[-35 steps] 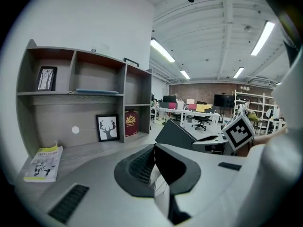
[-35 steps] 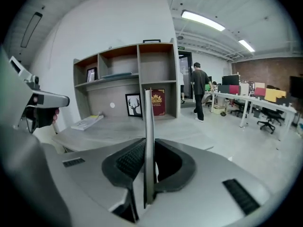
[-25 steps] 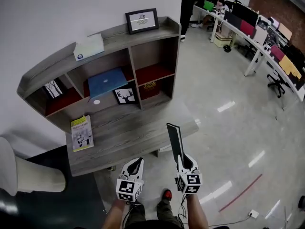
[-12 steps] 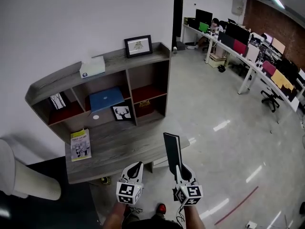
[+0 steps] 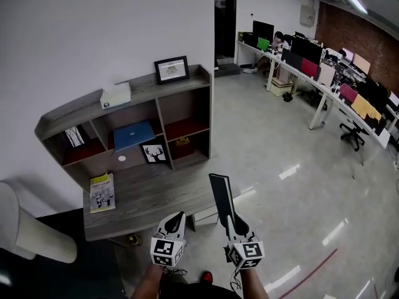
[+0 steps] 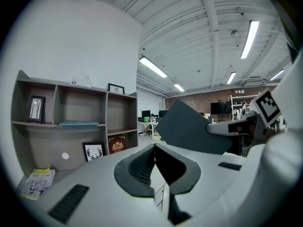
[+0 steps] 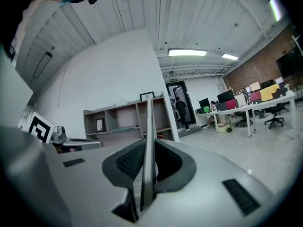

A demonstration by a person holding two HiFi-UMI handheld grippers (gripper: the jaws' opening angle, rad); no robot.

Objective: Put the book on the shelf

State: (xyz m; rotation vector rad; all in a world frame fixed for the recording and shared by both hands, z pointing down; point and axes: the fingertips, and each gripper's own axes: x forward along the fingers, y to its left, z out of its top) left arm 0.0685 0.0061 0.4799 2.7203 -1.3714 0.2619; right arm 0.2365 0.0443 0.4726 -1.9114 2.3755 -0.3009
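My right gripper point(image 5: 232, 218) is shut on a thin dark book point(image 5: 221, 195), which stands upright on its edge above the floor, short of the desk's front edge. In the right gripper view the book point(image 7: 148, 141) shows edge-on between the pads. My left gripper point(image 5: 177, 217) hangs beside it with its jaws together and nothing between them point(image 6: 154, 160); the book point(image 6: 194, 126) shows to its right. The grey wooden shelf point(image 5: 124, 98) with several compartments stands ahead against the white wall, also seen as the shelf point(image 7: 128, 117) beyond the book.
On the shelf top sit a framed picture point(image 5: 172, 69) and a white box point(image 5: 115, 94). A blue flat item point(image 5: 133, 134), a deer picture point(image 5: 154, 152) and a yellow booklet point(image 5: 102, 192) lie lower. A white rounded object point(image 5: 25, 229) stands left. Office desks point(image 5: 324, 73) line the right.
The shelf now looks smaller and farther off, so the view has drawn back from it. Both grippers hold the same pose, and the book stays in the right one.
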